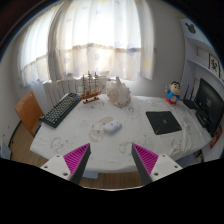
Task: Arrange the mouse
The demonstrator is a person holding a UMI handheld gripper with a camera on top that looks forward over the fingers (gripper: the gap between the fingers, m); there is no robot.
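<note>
Two fingers of the gripper (pixel 112 160) reach forward, spread wide apart with nothing between them — each bears a magenta pad, the left pad (pixel 77 157) and the right pad (pixel 149 157) well apart from one another. They hang above the near edge of a white table (pixel 70 135), touching nothing that can be seen.

Just beyond the fingers, near the middle of the table, lies the white mouse (pixel 112 126), resting on the tabletop on its own and ahead of the gap between the fingers. A thin pale cable or outline seems to loop beside it, though it is too faint to tell.

Right of the mouse sits a black mouse pad (pixel 163 122), lying flat, apart from the mouse. Left of the mouse, further back, a black keyboard (pixel 61 108) lies at an angle toward the table's left side, and beside that edge stands an orange chair (pixel 29 112).

Further on, at the back of the table, there is a small model ship (pixel 89 92) and next to it a white rounded thing (pixel 119 93) — its kind cannot be told. At the far right stands a small blue figure (pixel 174 94), with a dark monitor (pixel 208 103) beside it.

Behind everything hang pale curtains (pixel 100 40) over a bright window.
</note>
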